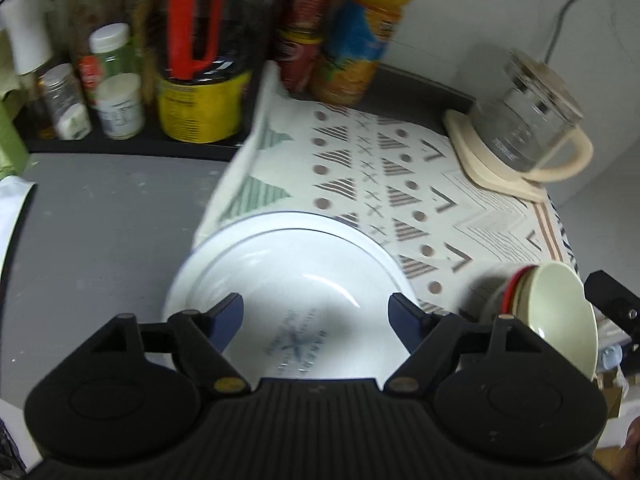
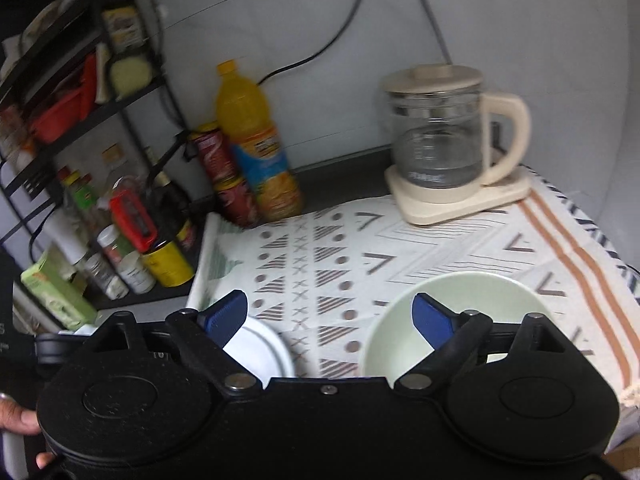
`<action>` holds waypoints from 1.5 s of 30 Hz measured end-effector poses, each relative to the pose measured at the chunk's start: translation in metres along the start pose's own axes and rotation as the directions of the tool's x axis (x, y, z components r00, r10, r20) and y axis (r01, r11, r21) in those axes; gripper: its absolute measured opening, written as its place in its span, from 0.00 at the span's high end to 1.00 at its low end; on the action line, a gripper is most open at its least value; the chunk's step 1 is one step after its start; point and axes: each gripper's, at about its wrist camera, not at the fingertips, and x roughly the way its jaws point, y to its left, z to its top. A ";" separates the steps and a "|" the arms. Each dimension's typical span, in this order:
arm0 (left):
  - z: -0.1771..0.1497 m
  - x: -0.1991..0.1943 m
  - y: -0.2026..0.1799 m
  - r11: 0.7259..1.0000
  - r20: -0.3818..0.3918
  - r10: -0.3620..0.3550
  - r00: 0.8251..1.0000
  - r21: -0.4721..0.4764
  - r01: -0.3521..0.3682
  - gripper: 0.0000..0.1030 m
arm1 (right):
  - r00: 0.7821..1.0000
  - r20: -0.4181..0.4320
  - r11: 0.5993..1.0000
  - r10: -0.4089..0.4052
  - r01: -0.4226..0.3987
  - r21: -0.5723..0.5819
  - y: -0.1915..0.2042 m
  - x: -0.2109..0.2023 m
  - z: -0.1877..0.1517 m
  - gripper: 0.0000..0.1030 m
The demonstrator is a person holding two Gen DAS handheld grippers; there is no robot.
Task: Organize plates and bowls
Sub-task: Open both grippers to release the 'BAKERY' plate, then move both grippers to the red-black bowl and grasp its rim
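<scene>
Grey desk (image 1: 100,216) filled the left of the left wrist view, with a patterned cloth (image 1: 400,184) over its right half and a crowd of bottles and jars along the top. A kettle (image 2: 440,136) stood on its base at the upper right of the right wrist view.

At the lower centre of the left view the left gripper (image 1: 316,312) hung over a white bowl (image 1: 304,300) nested in a white plate (image 1: 360,236), jaws spread wide and holding nothing. At the lower right of that view sat a green bowl (image 1: 560,312), seemingly stacked on others with a red edge showing. The right gripper (image 2: 332,316) was likewise spread and empty; the green bowl lay at the lower right of its view, the right finger (image 2: 432,316) over its near rim — whether touching it I could not tell.

All the pieces looked like glazed ceramic or hard plastic: stiff, smooth, likely slippery, and breakable if ceramic. The rim seemed the place to pinch, one finger inside and one outside. The white pair would probably be the heavier load.

Both gripper bodies hid the near edges of the dishes. Motion blur smeared the bottles, and the print in the white bowl was unreadable.
</scene>
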 end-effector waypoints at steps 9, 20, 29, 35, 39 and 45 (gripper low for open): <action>0.000 0.006 -0.036 0.997 -0.016 -0.045 0.999 0.066 0.046 0.21 | 0.998 -0.002 0.995 -0.069 0.069 0.072 -0.029 -0.013 -0.005 0.07; 0.005 0.024 -0.073 0.990 -0.066 -0.100 0.993 0.092 0.106 0.21 | 0.984 -0.036 0.969 -0.176 0.180 0.171 -0.074 -0.018 -0.011 0.07; 0.003 0.042 -0.106 0.975 -0.121 -0.159 0.980 0.137 0.175 0.21 | 0.963 -0.120 0.939 -0.242 0.264 0.222 -0.106 -0.013 -0.015 0.07; -0.002 0.059 -0.119 0.970 -0.175 -0.176 0.969 0.135 0.201 0.21 | 0.953 -0.192 0.924 -0.235 0.280 0.261 -0.119 -0.001 -0.023 0.07; -0.004 0.071 -0.122 0.966 -0.193 -0.199 0.961 0.125 0.225 0.21 | 0.944 -0.228 0.910 -0.237 0.298 0.288 -0.126 0.004 -0.028 0.07; -0.010 0.094 -0.124 0.963 -0.244 -0.218 0.945 0.106 0.249 0.25 | 0.930 -0.293 0.900 -0.221 0.310 0.306 -0.132 0.018 -0.037 0.14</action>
